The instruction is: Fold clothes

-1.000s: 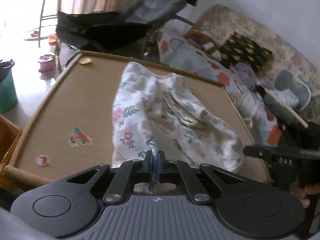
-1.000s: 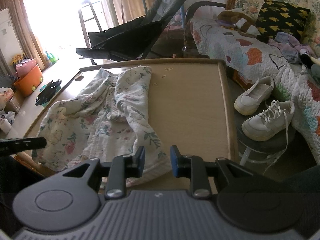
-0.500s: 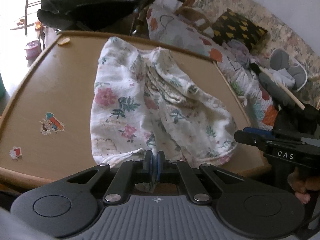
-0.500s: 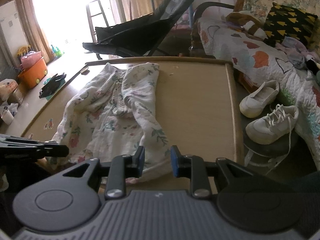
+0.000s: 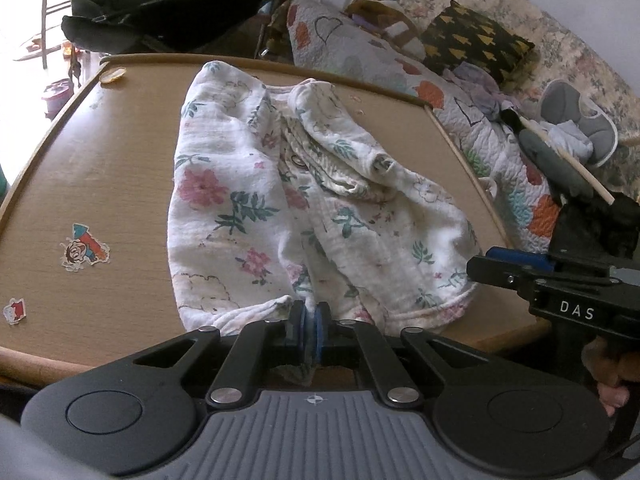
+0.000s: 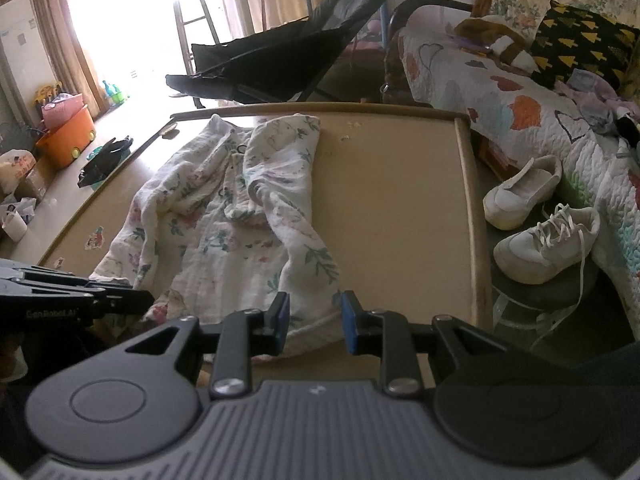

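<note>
Left wrist: garment (image 5: 280, 208) lies lengthwise, neckline farthest.

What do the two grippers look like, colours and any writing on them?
Both are black with ribbed grey bodies, silver pivot screws and blue finger pads. The left gripper reads "GenRobot.AI" on its side; the right gripper carries white "DAS" lettering.

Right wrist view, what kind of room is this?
Probably a home living room: a sofa under a quilt with a cushion, sneakers on the floor, a folding chair, and a floral garment on a low wooden table.
</note>
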